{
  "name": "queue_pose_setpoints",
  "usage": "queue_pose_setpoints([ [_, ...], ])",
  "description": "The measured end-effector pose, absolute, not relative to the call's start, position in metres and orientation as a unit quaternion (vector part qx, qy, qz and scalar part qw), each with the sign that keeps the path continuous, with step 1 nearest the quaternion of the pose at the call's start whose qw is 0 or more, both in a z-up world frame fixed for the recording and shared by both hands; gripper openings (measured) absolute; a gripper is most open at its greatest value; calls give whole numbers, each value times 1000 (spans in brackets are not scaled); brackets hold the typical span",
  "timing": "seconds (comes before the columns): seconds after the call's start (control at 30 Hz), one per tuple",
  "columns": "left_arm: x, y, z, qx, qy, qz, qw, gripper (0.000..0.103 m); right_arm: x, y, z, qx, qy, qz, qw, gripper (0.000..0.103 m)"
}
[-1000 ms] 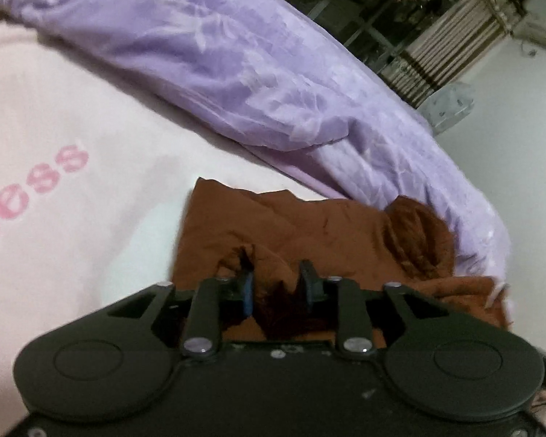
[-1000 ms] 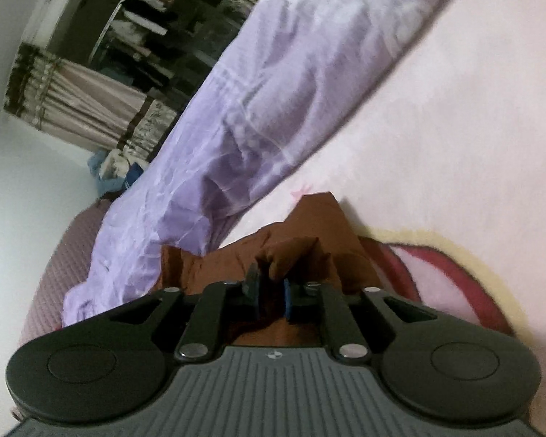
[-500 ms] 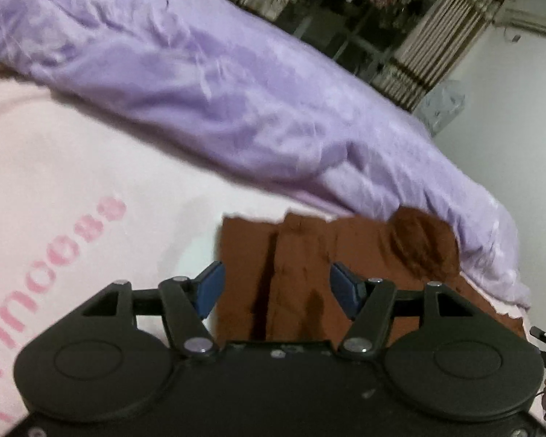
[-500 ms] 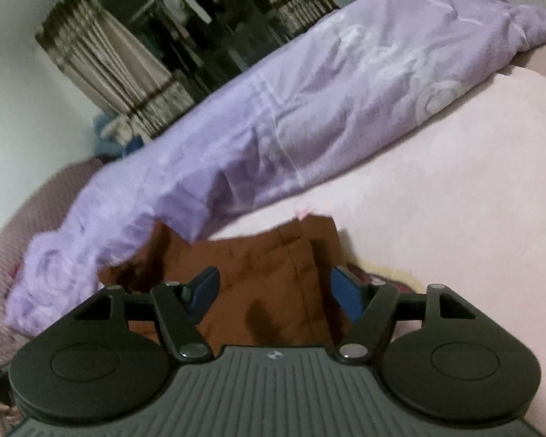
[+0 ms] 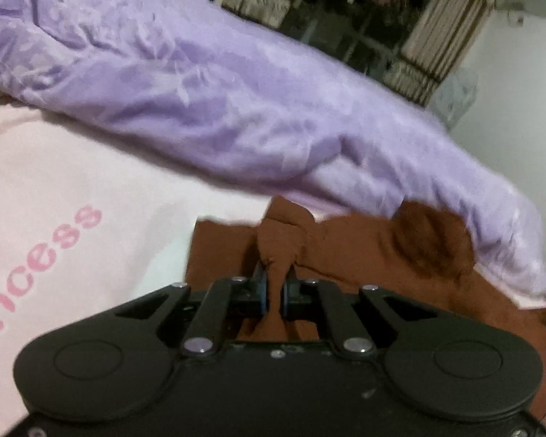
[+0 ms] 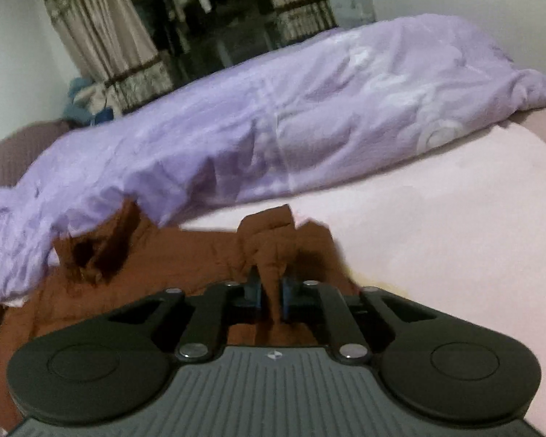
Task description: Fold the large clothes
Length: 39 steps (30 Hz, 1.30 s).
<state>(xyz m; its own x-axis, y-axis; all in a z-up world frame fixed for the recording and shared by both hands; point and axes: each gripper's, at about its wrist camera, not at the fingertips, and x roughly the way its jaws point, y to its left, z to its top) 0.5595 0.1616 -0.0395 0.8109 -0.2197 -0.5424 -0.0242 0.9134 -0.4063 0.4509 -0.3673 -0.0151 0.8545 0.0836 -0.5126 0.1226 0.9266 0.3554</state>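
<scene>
A brown garment [image 5: 364, 251] lies on a pink bed blanket [image 5: 72, 167]. In the left wrist view my left gripper [image 5: 274, 291] is shut on a pinched fold of the brown cloth near its left edge. The garment's hood or collar [image 5: 431, 240] bunches at the right. In the right wrist view the same garment [image 6: 185, 255] spreads to the left, and my right gripper [image 6: 271, 293] is shut on a raised fold of it near its right edge.
A rumpled purple duvet [image 5: 200, 91] lies across the bed just behind the garment; it also shows in the right wrist view [image 6: 273, 127]. Pink lettering [image 5: 43, 258] marks the blanket. Curtains and a dark wardrobe [image 6: 185, 25] stand beyond the bed.
Both grippers were shut on the cloth a second ago, stood open over the flat garment half a second ago, and are now shut again on new folds of it.
</scene>
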Motion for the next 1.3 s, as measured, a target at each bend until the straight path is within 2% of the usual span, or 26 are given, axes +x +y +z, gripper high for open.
queue_pose_setpoints([
  [0.1, 556, 169, -25, -220, 274, -50, 935, 6, 448, -373, -5, 200, 245, -19, 948, 8],
  [0.2, 564, 170, -26, -212, 283, -45, 934, 6, 460, -378, -6, 210, 250, -19, 945, 8],
  [0.33, 577, 163, -52, -180, 321, -26, 930, 7, 482, -380, -29, 224, 287, -31, 931, 8],
  [0.5, 586, 169, -84, -208, 343, -20, 916, 11, 486, -389, -55, 268, 296, -28, 916, 10],
  [0.57, 585, 171, -84, -210, 342, -21, 916, 16, 484, -392, -58, 277, 294, -21, 915, 14],
  [0.6, 585, 172, -81, -209, 342, -22, 916, 21, 481, -393, -57, 278, 292, -20, 915, 20],
  [0.63, 583, 173, -78, -206, 339, -23, 918, 27, 478, -394, -53, 280, 288, -24, 916, 35],
  [0.67, 579, 175, -70, -197, 337, -9, 921, 46, 472, -393, -47, 277, 281, -32, 918, 43],
  [0.7, 573, 175, -63, -189, 331, 6, 925, 52, 464, -390, -39, 268, 272, -48, 923, 50],
  [0.73, 564, 178, -53, -186, 317, 9, 930, 52, 459, -389, -32, 256, 262, -61, 929, 51],
  [0.9, 516, 159, -10, -141, 273, -15, 952, 52, 413, -353, 11, 174, 220, -18, 960, 51],
  [0.97, 497, 138, -3, -118, 266, -43, 956, 53, 397, -330, 20, 155, 211, 12, 965, 46],
  [1.03, 481, 115, -4, -105, 266, -71, 956, 53, 384, -303, 23, 130, 207, 45, 969, 32],
  [1.1, 472, 91, -12, -94, 271, -94, 953, 53, 379, -279, 19, 119, 211, 64, 968, 28],
  [1.3, 478, 39, -48, -62, 311, -110, 942, 54, 390, -221, -11, 83, 231, 83, 966, 26],
])
